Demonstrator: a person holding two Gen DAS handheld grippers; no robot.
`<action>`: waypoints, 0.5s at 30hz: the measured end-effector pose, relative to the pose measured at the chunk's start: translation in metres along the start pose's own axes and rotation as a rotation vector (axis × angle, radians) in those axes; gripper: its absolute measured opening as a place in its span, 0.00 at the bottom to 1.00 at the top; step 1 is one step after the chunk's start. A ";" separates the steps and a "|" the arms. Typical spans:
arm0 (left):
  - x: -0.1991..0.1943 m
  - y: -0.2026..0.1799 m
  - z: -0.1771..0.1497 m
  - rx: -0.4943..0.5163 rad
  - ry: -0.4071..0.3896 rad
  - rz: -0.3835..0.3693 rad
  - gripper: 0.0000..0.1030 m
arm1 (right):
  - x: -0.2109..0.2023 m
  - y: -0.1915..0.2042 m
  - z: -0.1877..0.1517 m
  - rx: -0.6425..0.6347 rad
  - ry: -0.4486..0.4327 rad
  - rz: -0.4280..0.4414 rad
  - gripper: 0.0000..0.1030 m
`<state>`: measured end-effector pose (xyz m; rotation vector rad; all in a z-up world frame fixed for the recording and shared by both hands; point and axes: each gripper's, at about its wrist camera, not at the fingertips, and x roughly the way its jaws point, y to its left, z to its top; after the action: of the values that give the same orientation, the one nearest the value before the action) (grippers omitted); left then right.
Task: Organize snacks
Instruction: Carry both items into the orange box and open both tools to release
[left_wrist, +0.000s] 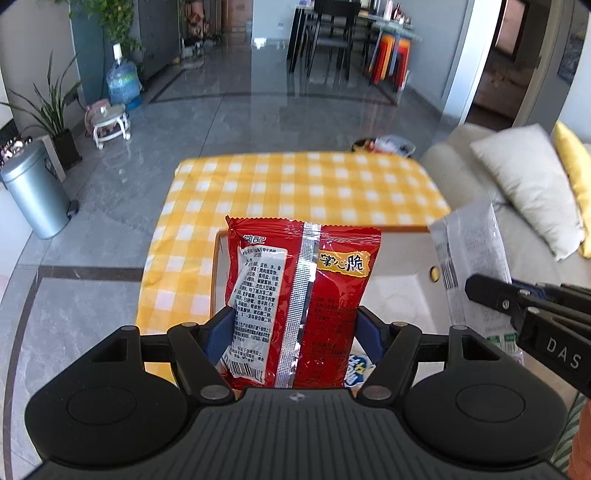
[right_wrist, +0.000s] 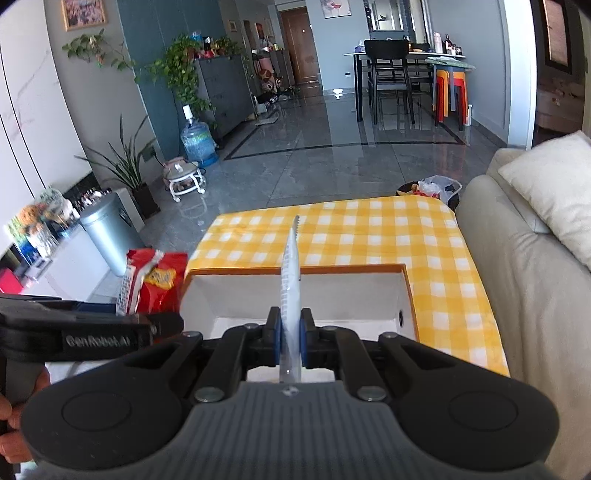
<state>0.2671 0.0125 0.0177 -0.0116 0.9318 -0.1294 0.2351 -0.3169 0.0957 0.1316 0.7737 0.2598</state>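
1. The left gripper, black ribbed plastic with blue pads, fills the bottom of its own view; its jaws stand wide and clamp the sides of a red snack packet.
2. A table under a yellow-and-white checked cloth lies beyond, beside a cream sofa with one pale cushion showing in the right view.
3. One open box, white inside with an orange rim, sits on the cloth at the near edge.
4. The red snack packet, glossy foil, is held above the box's left end, long axis pointing away from the camera, back face up with its silver seam and white label.
5. A white snack packet, thin and flat, is seen edge-on in the right view, long axis pointing away over the box, with a serrated far end.
6. The right gripper has its jaws pressed together on that white packet's near end.
7. Two packets are held, one per gripper; part of another wrapper, blue and white, shows below the red one.
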 end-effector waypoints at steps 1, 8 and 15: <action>0.006 0.001 0.001 0.002 0.011 0.004 0.78 | 0.008 0.000 0.001 -0.007 0.008 -0.006 0.05; 0.035 0.001 0.005 0.030 0.091 0.022 0.78 | 0.056 0.002 -0.001 -0.049 0.085 -0.046 0.05; 0.064 0.001 0.000 0.034 0.173 0.034 0.78 | 0.087 -0.004 -0.015 -0.056 0.162 -0.074 0.05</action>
<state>0.3048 0.0062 -0.0333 0.0472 1.1017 -0.1159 0.2848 -0.2966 0.0260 0.0288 0.9297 0.2238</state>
